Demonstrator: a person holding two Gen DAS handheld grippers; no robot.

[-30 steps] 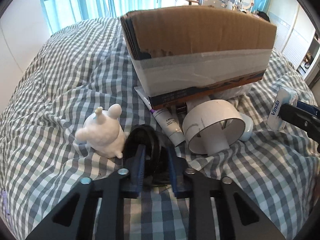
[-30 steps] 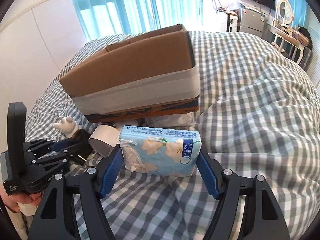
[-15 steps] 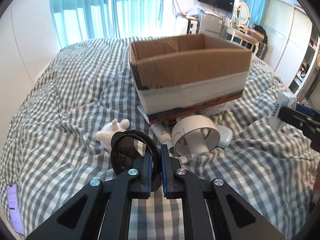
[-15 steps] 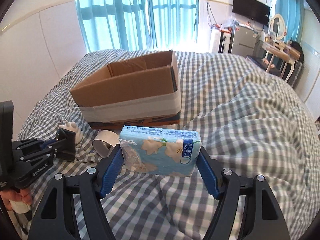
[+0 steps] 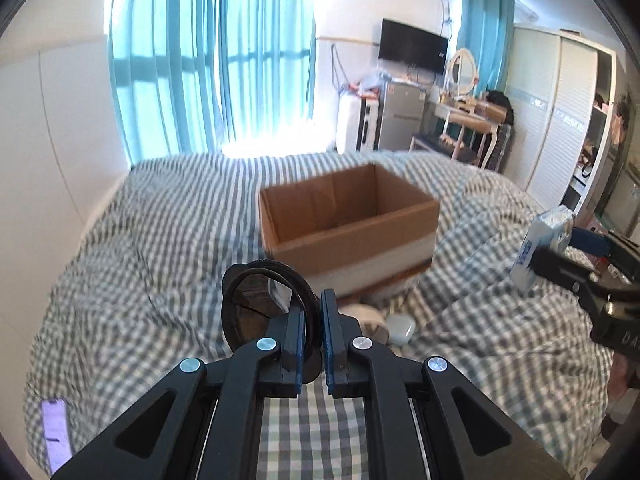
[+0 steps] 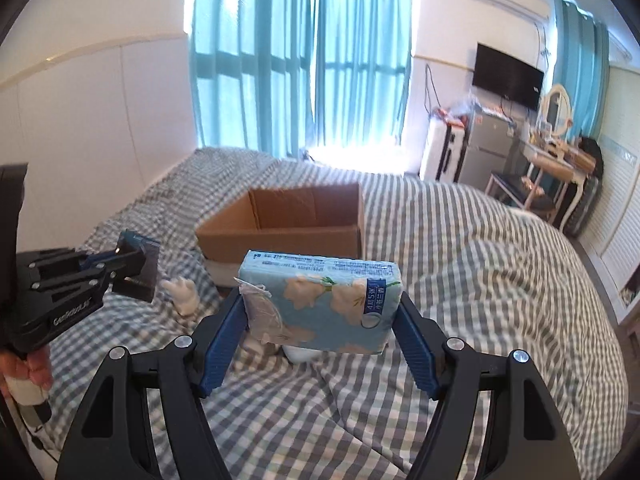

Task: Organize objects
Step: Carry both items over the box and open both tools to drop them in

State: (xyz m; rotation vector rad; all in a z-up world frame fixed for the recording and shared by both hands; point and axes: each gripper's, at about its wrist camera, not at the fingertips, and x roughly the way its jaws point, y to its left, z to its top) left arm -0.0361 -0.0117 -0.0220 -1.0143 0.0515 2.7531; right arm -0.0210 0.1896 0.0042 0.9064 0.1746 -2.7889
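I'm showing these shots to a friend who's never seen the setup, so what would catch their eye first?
Probably the blue flowered tissue pack, clamped lengthwise in the right tool and held up over the checked bedspread. Next, the black ring-shaped object pinched in the left tool, also lifted off the bed. Beyond both sits an open cardboard box in the middle of the bed, its inside looking empty, in front of bright teal curtains.

matt cardboard box [image 5: 352, 236]; glossy plastic tissue pack [image 6: 320, 300]
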